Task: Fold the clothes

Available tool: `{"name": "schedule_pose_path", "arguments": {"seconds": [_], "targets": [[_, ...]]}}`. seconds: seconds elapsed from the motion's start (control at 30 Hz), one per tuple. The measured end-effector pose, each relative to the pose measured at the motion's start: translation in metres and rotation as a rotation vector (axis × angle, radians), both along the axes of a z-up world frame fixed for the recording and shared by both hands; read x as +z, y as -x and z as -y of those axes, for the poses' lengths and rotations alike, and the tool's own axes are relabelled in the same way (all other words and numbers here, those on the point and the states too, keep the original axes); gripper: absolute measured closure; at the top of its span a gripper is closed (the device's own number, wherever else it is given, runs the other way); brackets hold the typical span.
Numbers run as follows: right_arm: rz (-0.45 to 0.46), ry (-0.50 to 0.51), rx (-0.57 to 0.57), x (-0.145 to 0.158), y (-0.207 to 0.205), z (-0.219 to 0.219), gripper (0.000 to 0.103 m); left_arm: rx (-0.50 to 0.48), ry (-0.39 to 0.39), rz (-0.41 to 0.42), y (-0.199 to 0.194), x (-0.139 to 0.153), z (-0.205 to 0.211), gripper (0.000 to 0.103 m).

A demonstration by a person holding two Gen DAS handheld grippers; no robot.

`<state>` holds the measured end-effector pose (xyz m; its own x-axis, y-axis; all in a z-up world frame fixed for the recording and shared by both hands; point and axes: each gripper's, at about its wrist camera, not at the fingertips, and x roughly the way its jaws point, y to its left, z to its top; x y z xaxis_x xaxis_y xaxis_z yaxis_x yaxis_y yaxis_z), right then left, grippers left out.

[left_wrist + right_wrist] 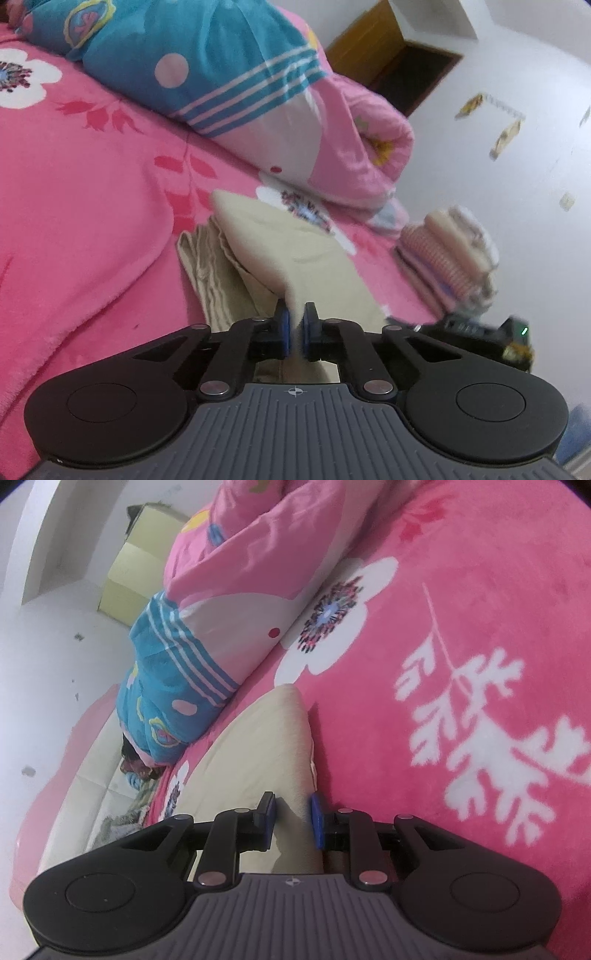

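The beige garment (288, 251) lies folded on the pink floral blanket (74, 221), centre frame. The left gripper (294, 332) is clenched on its near edge; the right gripper (291, 821), jaws narrowly apart, pinches a thicker fold of the same cloth, which runs up and away from the pads toward mid-frame.

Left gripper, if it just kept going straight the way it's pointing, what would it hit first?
The left gripper is already shut on the beige garment, so more of that cloth comes first. Beyond it lies the pink blanket, then probably the rolled quilt; depth is unclear.
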<state>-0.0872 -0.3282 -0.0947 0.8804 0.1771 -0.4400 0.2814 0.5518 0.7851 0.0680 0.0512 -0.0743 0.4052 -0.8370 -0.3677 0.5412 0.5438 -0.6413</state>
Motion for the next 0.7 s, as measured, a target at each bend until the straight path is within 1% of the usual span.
{"name": "schedule_pose_path", "arguments": {"seconds": [0.07,0.13,0.23,0.37,0.47,0.5,0.6,0.67,0.7], "targets": [[0.004,0.025,0.014,0.005,-0.001,-0.003,0.080,0.004,0.024,0.003,-0.001,0.004,-0.006,0.098],[0.005,0.054,0.027,0.009,-0.002,-0.006,0.080,0.008,0.030,-0.004,-0.003,0.005,-0.010,0.098],[-0.005,0.105,0.043,0.013,-0.004,-0.012,0.080,0.024,-0.011,-0.038,-0.006,-0.004,-0.010,0.098],[-0.015,0.137,0.059,0.013,-0.006,-0.015,0.079,0.026,-0.058,-0.025,-0.001,-0.011,-0.010,0.098],[-0.036,0.165,0.071,0.014,-0.007,-0.017,0.072,0.024,-0.078,-0.022,0.000,-0.016,-0.011,0.098],[-0.041,0.193,0.071,0.017,-0.008,-0.019,0.068,0.022,-0.079,-0.022,0.000,-0.018,-0.012,0.097],[-0.053,0.284,0.066,0.029,-0.008,-0.025,0.068,0.013,-0.077,-0.018,-0.001,-0.019,-0.013,0.096],[-0.036,0.394,0.038,0.043,-0.005,-0.033,0.068,0.009,-0.072,-0.021,-0.001,-0.020,-0.014,0.094],[-0.023,0.428,0.038,0.048,-0.004,-0.037,0.068,0.007,-0.070,-0.023,-0.002,-0.020,-0.014,0.092]]}}
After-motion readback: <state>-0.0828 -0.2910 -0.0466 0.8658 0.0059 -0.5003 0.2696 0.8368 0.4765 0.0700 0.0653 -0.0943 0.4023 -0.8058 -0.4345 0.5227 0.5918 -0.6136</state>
